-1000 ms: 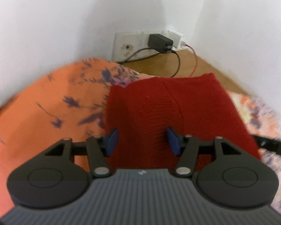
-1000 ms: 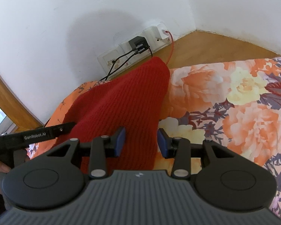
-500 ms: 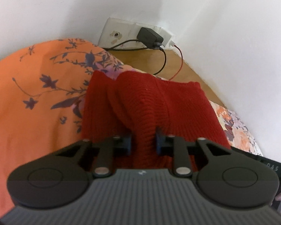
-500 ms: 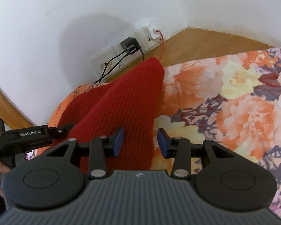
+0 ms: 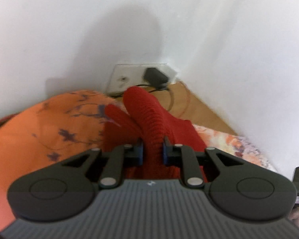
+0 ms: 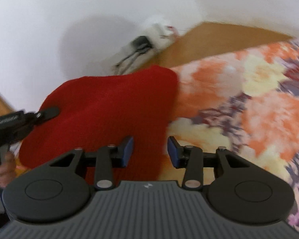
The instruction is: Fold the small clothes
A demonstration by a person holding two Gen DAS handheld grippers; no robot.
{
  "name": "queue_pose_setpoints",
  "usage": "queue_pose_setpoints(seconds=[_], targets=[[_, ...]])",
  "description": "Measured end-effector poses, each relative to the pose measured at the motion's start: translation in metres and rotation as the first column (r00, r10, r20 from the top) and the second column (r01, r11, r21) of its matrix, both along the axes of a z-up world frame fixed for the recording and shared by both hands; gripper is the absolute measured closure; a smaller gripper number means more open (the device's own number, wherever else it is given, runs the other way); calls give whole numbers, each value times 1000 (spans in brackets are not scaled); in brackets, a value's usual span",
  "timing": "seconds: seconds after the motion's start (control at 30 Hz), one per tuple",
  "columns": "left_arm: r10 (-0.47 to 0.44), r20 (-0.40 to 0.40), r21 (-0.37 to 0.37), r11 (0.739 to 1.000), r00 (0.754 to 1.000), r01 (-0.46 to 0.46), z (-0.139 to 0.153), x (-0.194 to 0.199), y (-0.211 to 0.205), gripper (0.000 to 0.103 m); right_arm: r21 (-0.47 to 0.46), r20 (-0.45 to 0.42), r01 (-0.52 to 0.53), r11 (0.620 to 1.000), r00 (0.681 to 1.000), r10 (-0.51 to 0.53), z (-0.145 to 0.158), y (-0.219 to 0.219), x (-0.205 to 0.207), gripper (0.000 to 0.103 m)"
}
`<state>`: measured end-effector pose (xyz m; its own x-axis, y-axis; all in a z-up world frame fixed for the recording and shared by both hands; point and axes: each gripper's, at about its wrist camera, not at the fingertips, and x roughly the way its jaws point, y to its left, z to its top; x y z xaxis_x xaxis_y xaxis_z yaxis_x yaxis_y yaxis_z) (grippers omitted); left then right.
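Observation:
A red knitted garment [image 5: 147,115] lies on a floral bedsheet [image 5: 39,127] in a room corner. My left gripper [image 5: 152,149] is shut on a raised ridge of the red knit, which bunches up and away from the blue pads. In the right wrist view the same red garment [image 6: 109,107] spreads over the sheet [image 6: 259,103], lifted at its left side where the left gripper [image 6: 39,115] pinches it. My right gripper [image 6: 150,151] is open, hovering over the garment's right edge with red fabric showing between its pads.
White walls meet in a corner with a socket strip, a black charger [image 5: 155,75] and cables. A wooden ledge [image 6: 219,37] runs behind the bed. A person's hand [image 6: 4,159] holds the left gripper's handle.
My left gripper closed on the red knit and has lifted it into a tall ridge. The right gripper stayed open and both views swung, now blurred by motion.

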<state>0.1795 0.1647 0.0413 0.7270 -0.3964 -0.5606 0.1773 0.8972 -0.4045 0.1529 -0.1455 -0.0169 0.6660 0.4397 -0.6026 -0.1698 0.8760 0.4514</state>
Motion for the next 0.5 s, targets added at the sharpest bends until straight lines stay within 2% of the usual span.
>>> queue_pose_setpoints(seconds=[0.13,0.2,0.33,0.43,0.5], targets=[[-11,-104,22,1000,994,14,-30,9,5,82,-129,35,-5,992,999,10,7,25,2,56],[11,-130,6,1000,992,-11,-46,9,6,80,-126,33,23,992,999,-19,9,24,2,56],[23,-119,-9,1000,993,-25,-49,6,8,76,-48,51,47,998,998,-45,22,19,-3,54],[30,-113,27,999,993,-27,-46,3,9,59,15,22,5,1000,1000,-5,25,26,5,53],[42,-110,73,997,993,-34,-46,2,8,47,24,-12,-21,999,1000,21,15,34,8,52]])
